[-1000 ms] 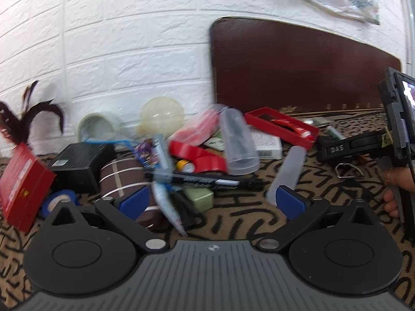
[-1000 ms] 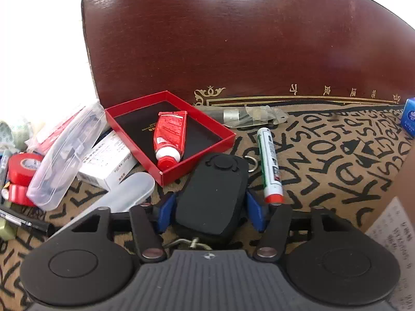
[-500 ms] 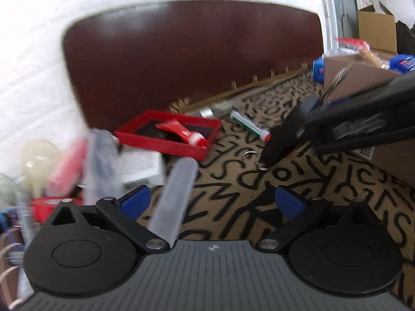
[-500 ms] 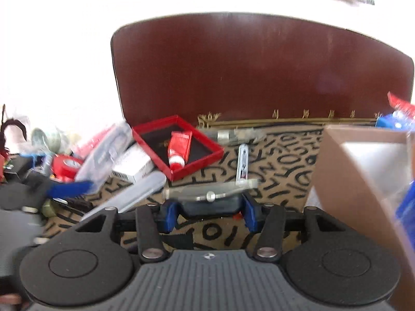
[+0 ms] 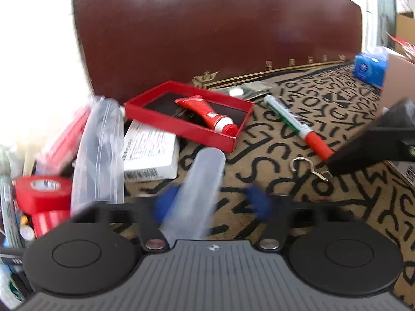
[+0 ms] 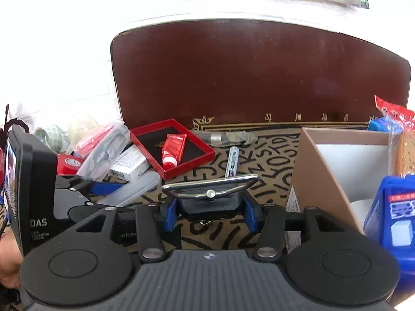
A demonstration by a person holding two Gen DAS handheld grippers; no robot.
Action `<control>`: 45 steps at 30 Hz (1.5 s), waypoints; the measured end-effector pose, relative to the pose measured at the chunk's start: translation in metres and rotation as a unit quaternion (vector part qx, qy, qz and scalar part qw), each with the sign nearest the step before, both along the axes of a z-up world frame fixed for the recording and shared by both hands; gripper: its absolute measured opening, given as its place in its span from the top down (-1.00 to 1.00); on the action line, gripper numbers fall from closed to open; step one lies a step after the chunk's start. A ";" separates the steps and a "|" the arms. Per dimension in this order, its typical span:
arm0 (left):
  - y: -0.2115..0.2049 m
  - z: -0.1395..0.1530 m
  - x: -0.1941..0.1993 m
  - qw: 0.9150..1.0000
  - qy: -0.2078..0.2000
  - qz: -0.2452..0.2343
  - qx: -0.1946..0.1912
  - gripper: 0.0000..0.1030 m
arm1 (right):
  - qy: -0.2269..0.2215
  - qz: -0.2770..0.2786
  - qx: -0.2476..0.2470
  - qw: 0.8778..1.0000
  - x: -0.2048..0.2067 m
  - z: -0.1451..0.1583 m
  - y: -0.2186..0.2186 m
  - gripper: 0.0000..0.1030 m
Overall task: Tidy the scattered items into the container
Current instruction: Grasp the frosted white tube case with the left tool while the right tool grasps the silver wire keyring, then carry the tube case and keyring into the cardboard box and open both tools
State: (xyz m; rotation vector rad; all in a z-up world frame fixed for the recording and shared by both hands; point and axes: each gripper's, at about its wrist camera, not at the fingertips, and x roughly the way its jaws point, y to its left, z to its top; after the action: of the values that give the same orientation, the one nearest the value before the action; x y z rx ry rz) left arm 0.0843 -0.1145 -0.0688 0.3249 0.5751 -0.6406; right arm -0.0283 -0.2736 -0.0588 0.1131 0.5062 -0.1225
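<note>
A translucent plastic case (image 5: 205, 181) lies on the patterned cloth, running between the blurred blue pads of my left gripper (image 5: 212, 203). Its jaws are closing around the case; a gap still shows at the right pad. My right gripper (image 6: 208, 213) is shut on a black hand scale (image 6: 210, 202) with a metal handle, held above the cloth just left of the open cardboard box (image 6: 324, 176). In the left wrist view the scale (image 5: 376, 142) pokes in from the right with its hook (image 5: 311, 168) dangling.
A red tray (image 5: 155, 111) holds a red tube (image 5: 207, 115). Around it lie a marker (image 5: 295, 127), a white carton (image 5: 150, 150), a clear pouch (image 5: 101, 150) and red tape (image 5: 44, 194). A dark board (image 5: 207, 26) stands behind; blue packets (image 6: 396, 212) fill the box.
The left view swung right from the cluttered pile to the translucent case, and its jaws narrowed around it. The right gripper rose with the scale, and the cardboard box came into view.
</note>
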 end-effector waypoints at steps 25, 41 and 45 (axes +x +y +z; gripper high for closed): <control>0.017 0.099 -0.085 0.991 -0.072 -0.049 -0.106 0.45 | -0.072 0.001 -0.033 0.997 -0.065 0.071 0.001 0.06; -0.114 0.112 -0.146 0.979 -0.058 -0.168 -0.103 0.45 | -0.077 -0.103 -0.059 0.990 -0.140 0.093 -0.112 0.06; -0.140 0.105 -0.142 0.979 -0.056 -0.180 -0.079 0.44 | -0.070 -0.125 -0.045 0.989 -0.145 0.083 -0.138 0.06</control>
State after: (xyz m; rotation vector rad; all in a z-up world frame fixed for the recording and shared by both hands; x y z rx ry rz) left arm -0.0580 -0.2543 0.0365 0.3165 0.3567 -1.0054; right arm -0.1737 -0.4120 0.0246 0.0956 0.3436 -0.3790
